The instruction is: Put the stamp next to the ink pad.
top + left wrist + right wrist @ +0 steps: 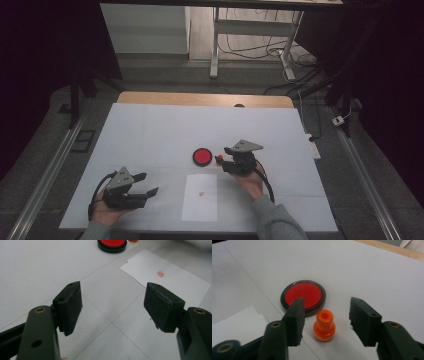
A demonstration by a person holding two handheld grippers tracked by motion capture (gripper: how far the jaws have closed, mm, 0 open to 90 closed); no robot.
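The right gripper view shows what the high view leaves tiny: the stamp (324, 325), a small orange plastic piece with a round flared base, a narrow neck and a hollow top, stands upright on the table (367, 270) between the jaws of the right gripper (325, 320). Those jaws are spread wide with a clear gap on each side of the stamp, so nothing is gripped. Just beyond the stamp, almost touching it, lies the ink pad (303, 295), a flat round dish with a dark rim and a matt red centre. In the high view the stamp (218, 159) is a red speck just right of the pad (202, 156), in front of the right gripper (226, 159), and the table (150, 130) reads as a pale sheet over a wooden top whose edge shows at the far side. The left gripper view gives the closest look at the paper (172, 280), a white rectangular sheet bearing a small round red imprint whose characters are too small to read; in the high view the paper (200, 205) lies between the two hands with the imprint as a faint dot. The left gripper (112, 306) also has its blocky black jaws well apart, holding nothing, over bare table with thin seam lines; in the high view the left gripper (150, 185) sits at the near left, well apart from the stamp.
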